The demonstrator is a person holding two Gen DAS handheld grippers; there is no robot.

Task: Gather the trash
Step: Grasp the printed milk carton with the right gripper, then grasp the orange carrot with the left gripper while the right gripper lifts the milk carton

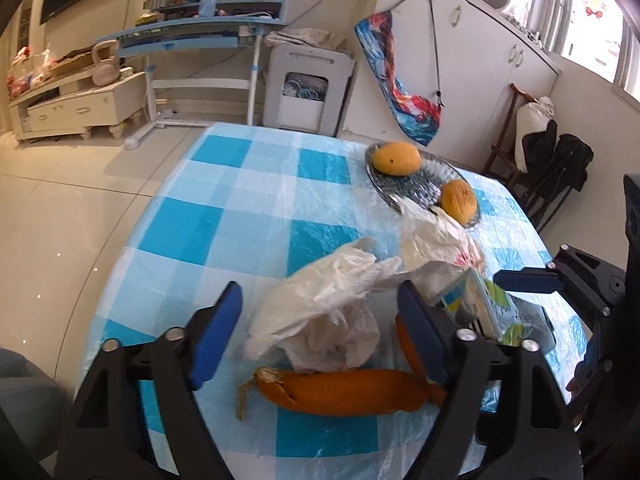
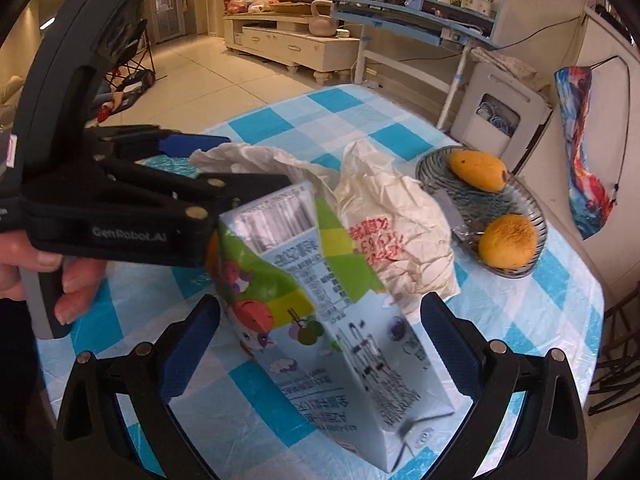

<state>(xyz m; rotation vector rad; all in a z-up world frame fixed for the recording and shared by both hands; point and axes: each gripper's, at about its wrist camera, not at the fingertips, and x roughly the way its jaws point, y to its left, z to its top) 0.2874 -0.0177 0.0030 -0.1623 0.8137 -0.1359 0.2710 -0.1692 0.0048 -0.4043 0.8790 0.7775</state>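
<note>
A crumpled white plastic bag [image 1: 320, 312] lies on the blue-checked table [image 1: 240, 216] between the fingers of my left gripper [image 1: 320, 288]. Those jaws are apart and the pads do not press on the bag. A long orange peel-like piece [image 1: 340, 394] lies just in front of it. A printed drink carton [image 2: 340, 320] sits tilted between the wide-apart fingers of my right gripper [image 2: 320, 300], with gaps at both pads. A crumpled white wrapper with red print [image 2: 396, 232] lies behind the carton. My left gripper [image 2: 256, 160], held by a hand, comes in from the left.
A patterned plate [image 2: 460, 200] with two yellow mangoes [image 2: 478, 170] stands at the table's far right, also seen as the plate [image 1: 376, 176] in the left wrist view. Beyond the table are a blue desk [image 1: 200, 32], a grey cabinet [image 1: 308, 88] and dark chairs [image 1: 560, 168].
</note>
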